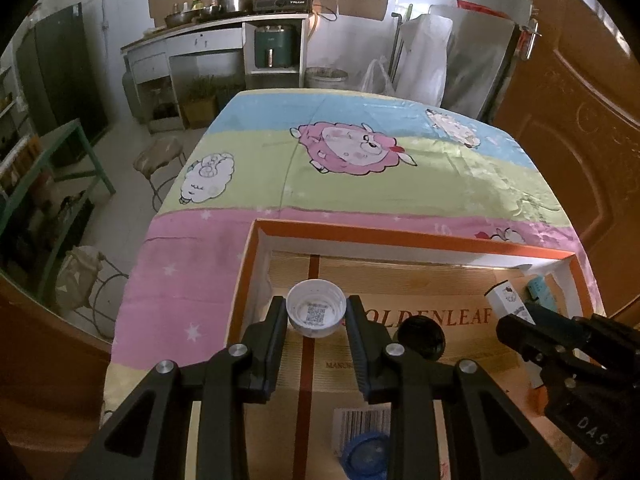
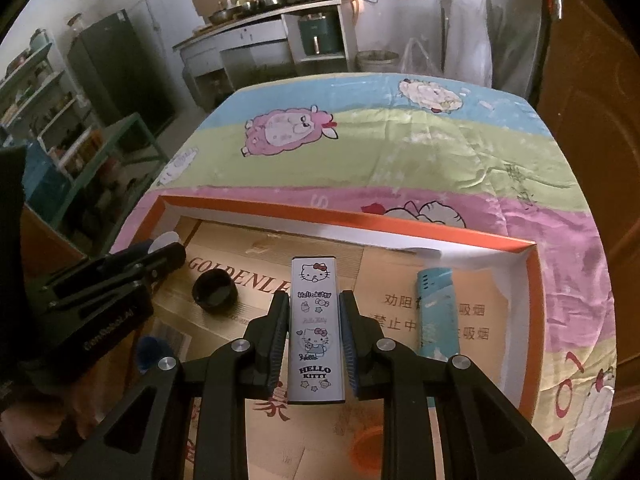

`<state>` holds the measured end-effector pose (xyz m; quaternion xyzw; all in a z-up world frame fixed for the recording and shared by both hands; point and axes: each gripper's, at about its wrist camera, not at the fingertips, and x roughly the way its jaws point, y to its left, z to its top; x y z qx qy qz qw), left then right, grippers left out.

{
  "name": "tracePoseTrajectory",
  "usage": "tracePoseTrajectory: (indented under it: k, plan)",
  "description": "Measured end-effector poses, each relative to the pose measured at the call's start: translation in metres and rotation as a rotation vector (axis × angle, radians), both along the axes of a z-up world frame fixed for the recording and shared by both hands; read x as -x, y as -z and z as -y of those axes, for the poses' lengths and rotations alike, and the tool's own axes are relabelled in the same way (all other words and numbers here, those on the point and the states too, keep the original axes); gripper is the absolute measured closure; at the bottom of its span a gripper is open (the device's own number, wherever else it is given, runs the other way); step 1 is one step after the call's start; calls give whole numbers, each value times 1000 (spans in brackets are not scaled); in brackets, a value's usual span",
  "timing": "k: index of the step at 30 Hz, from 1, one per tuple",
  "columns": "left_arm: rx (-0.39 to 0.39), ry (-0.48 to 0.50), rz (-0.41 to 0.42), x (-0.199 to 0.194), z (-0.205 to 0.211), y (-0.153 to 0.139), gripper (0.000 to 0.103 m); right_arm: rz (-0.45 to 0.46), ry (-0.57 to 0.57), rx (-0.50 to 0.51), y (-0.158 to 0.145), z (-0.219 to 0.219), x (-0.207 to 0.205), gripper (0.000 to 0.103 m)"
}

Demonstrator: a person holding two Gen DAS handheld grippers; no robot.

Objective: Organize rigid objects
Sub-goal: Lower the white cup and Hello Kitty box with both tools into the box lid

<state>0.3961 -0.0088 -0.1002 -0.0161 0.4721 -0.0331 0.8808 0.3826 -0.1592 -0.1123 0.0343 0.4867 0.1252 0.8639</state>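
My left gripper [image 1: 316, 314] is shut on a white bottle cap [image 1: 316, 314] with a QR code inside, held over the far left part of the orange-rimmed box [image 1: 400, 234]. In the right wrist view my right gripper [image 2: 314, 312] is shut on a long white Hello Kitty case [image 2: 316, 328], held lengthwise over the middle of the orange-rimmed box [image 2: 340, 216]. A black cap [image 1: 420, 338] [image 2: 214, 292] lies on the cardboard floor between the two grippers. A blue cap [image 1: 366, 454] sits near the front, and a teal lighter [image 2: 436, 308] lies at the right.
The box rests on a table covered by a cartoon sheep cloth [image 1: 360, 184]. A stool [image 1: 160, 160] and green-framed table [image 1: 60, 156] stand left of it. A kitchen counter [image 1: 224, 28] lines the far wall, and a brown door [image 1: 580, 120] is at the right.
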Motion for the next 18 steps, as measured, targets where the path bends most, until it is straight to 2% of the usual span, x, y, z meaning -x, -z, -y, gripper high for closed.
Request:
tracePoseTrajectory:
  k: [18]
  plan:
    - [39,25,-44,-5,-3,8,72,-19,5,35,12,-2,-2,76]
